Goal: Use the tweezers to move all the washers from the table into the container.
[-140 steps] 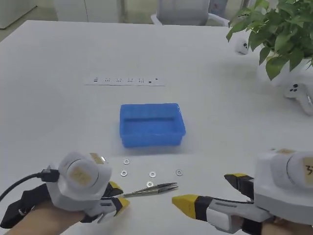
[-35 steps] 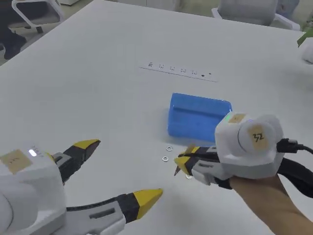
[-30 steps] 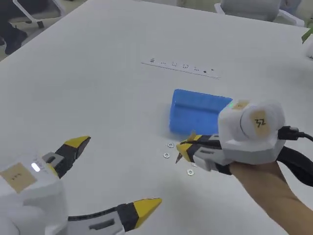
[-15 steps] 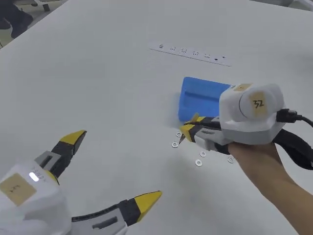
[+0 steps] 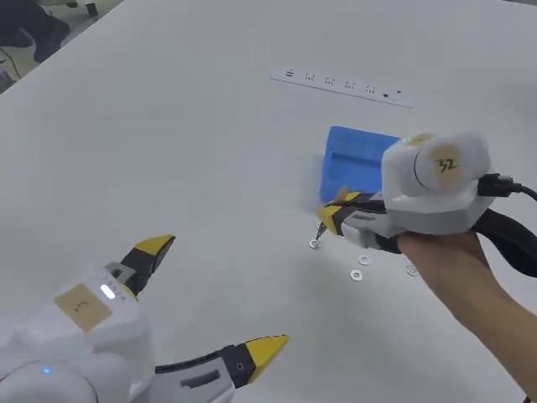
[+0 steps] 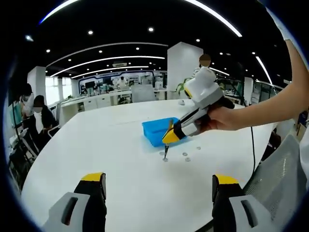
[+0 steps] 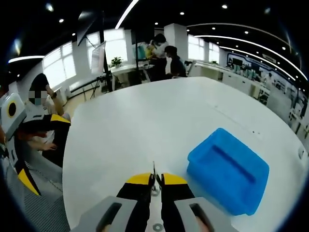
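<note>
The blue container (image 5: pixel 357 158) sits on the white table (image 5: pixel 168 126), and several small washers (image 5: pixel 357 274) lie just in front of it. My right gripper (image 5: pixel 330 218) is shut on the tweezers (image 5: pixel 320 227). Their points reach down at the leftmost washer (image 5: pixel 314 244). The left gripper view shows the tweezers (image 6: pixel 165 152) nearly upright over that washer (image 6: pixel 164 159), beside the container (image 6: pixel 157 130). In the right gripper view the tweezers (image 7: pixel 154 173) stick out between the shut jaws, with the container (image 7: pixel 229 169) to the right. My left gripper (image 5: pixel 210 298) hovers open and holds nothing, well short of the washers.
A white power strip (image 5: pixel 340 86) lies on the table behind the container. In the right gripper view people sit at desks (image 7: pixel 159 63) beyond the table's far end. Bare tabletop stretches to the left of the washers.
The tweezers lay on the table 4.7 s ago; now the right gripper is shut on them. Over the last second their points moved up to the leftmost washers. The head camera shifted.
</note>
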`<state>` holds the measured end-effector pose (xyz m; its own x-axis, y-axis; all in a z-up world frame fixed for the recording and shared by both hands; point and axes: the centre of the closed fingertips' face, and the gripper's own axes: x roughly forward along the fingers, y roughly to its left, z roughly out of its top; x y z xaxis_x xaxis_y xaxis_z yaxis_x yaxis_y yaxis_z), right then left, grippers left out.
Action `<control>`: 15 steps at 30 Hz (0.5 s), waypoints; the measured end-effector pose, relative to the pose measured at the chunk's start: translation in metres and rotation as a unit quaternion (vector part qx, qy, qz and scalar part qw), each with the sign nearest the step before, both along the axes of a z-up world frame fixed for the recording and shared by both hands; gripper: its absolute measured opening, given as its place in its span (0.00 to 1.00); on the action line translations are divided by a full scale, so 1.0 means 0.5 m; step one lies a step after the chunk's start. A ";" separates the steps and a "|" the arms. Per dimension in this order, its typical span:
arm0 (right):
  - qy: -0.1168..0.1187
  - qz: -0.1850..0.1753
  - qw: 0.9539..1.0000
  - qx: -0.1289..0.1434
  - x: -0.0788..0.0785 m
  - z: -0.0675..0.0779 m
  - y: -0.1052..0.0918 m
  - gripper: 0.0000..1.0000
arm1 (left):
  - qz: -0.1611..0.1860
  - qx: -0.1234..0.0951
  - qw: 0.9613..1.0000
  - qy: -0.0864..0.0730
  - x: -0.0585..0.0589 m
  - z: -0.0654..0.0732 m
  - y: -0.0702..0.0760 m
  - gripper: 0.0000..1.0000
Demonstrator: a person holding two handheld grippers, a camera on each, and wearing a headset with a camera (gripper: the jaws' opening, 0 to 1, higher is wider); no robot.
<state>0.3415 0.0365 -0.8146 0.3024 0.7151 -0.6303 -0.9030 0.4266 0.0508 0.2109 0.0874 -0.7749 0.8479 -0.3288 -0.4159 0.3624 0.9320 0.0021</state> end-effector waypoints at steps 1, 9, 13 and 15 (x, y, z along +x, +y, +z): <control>0.004 0.000 1.000 0.000 0.000 -0.002 0.001 0.03 | 0.001 -0.001 1.000 0.000 0.001 0.000 0.001 0.93; -0.003 0.003 1.000 -0.010 0.004 -0.002 -0.005 0.03 | 0.003 0.005 1.000 0.002 0.001 -0.002 0.000 0.93; -0.009 0.010 1.000 -0.016 0.005 -0.003 -0.007 0.03 | 0.004 0.009 1.000 0.004 0.001 -0.003 0.002 0.93; -0.014 0.014 1.000 -0.021 0.006 -0.004 -0.006 0.03 | 0.005 0.010 1.000 0.005 0.000 -0.004 0.005 0.93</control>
